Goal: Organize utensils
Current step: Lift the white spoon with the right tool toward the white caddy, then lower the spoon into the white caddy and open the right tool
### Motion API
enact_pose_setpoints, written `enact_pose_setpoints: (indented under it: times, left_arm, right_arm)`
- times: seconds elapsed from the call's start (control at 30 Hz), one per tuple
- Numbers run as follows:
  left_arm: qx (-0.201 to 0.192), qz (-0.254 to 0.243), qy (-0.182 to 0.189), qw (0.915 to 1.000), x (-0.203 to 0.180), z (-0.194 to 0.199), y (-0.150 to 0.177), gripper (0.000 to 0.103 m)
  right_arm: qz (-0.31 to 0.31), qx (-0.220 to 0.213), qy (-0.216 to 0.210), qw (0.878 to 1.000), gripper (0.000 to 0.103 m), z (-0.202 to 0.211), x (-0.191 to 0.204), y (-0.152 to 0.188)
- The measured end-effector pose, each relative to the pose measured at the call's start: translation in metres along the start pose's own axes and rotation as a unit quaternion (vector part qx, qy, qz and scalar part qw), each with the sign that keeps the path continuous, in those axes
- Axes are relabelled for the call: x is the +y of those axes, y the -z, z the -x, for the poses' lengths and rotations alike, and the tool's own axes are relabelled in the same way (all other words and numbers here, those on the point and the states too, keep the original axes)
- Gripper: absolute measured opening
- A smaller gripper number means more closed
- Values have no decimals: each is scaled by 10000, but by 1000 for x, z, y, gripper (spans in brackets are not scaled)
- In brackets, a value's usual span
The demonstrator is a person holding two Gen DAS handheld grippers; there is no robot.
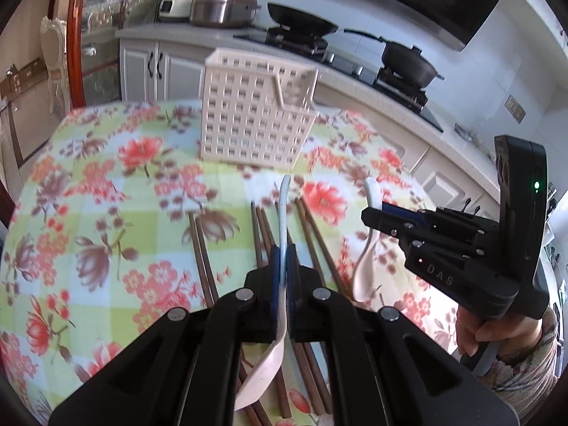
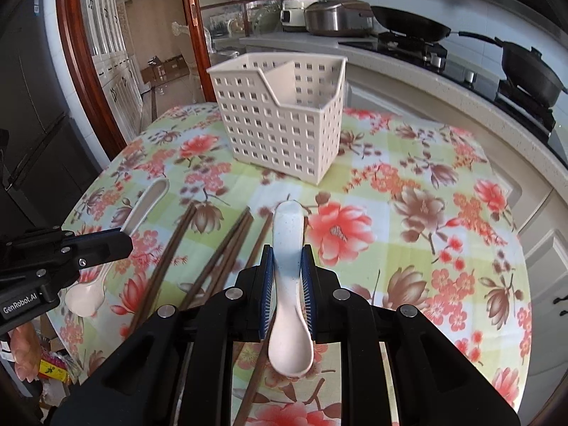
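Observation:
My left gripper (image 1: 283, 254) is shut on the slotted spoon (image 1: 284, 209), seen edge-on, pale blue at the handle and pink at the bowl. It is held above the table. In the right wrist view this left gripper (image 2: 125, 240) and its spoon (image 2: 147, 204) appear at the left. My right gripper (image 2: 287, 261) is shut on the second spoon (image 2: 288, 227), handle forward and bowl toward the camera. From the left wrist that gripper (image 1: 371, 213) and spoon (image 1: 365, 269) hang at the right. The cream lattice utensil basket (image 1: 255, 117) (image 2: 280, 120) stands upright ahead, a divider showing inside. Several brown chopsticks (image 1: 202, 259) (image 2: 213, 255) lie on the cloth.
The round table wears a floral cloth (image 2: 426, 213), and its edge curves close at both sides. Behind it runs a counter with a stove, two black pans (image 2: 532, 67) and two rice cookers (image 2: 337, 17). A red-framed glass door (image 2: 191, 35) stands at the left. A hand (image 1: 497, 333) holds the right gripper.

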State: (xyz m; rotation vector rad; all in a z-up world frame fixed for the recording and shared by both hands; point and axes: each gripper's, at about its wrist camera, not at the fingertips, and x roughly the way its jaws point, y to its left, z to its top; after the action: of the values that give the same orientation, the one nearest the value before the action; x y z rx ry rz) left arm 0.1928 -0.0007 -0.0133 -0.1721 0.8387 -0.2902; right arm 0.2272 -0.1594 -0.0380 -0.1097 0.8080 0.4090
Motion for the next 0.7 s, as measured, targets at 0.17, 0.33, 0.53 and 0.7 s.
enact_pose_setpoints:
  times: [0.17,0.33,0.53,0.7]
  left_arm:
    - [-425,-6,105,9990,0,25,-11,4]
    - [-486,-60,99,9988,1,31,-9,4]
    - [-638,-149,4,9979,1,33,-17,4]
    - [-824,-231,-48,9963,-2,41,-49,4]
  right_arm:
    - [100,-197,71,9997,17,16,8,-9]
    - [164,-256,82,9995,17,22,15,-10]
    - [150,-410,114,9990,17,29,17,-22]
    - [85,-690,132,9975,17,41,8,-51]
